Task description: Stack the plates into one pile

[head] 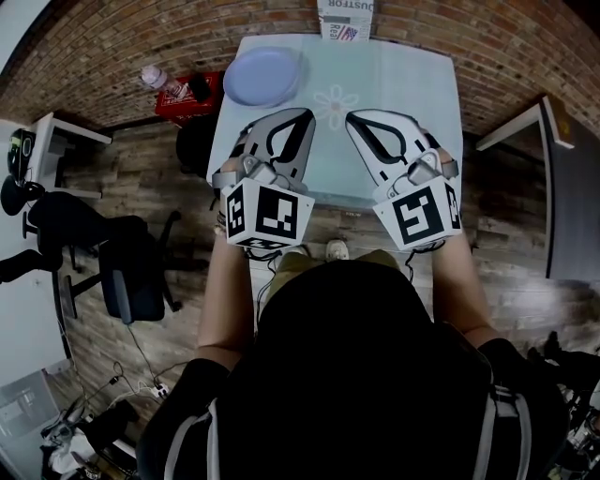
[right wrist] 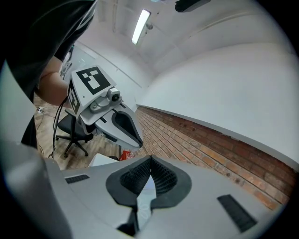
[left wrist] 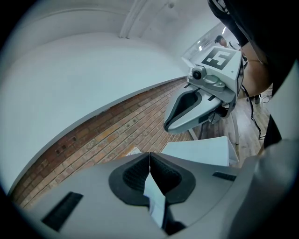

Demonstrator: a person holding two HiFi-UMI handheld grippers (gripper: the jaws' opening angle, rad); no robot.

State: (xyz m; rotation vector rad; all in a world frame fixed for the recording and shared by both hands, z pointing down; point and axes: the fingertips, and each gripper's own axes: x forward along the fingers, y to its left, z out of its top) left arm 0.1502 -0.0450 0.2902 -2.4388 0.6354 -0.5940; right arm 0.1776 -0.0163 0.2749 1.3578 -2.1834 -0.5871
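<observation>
Holding left gripper (head: 298, 116) and right gripper (head: 360, 122) pinched closed, empty, above the desk (head: 412, 84); lavender plate (head: 263, 77) lying far left, box (head: 345, 21) reading "DUSTOR" at far edge.

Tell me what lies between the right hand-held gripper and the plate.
Head view: only tabletop bearing a pale flower mark separates the right hand-held gripper from the plate.
</observation>
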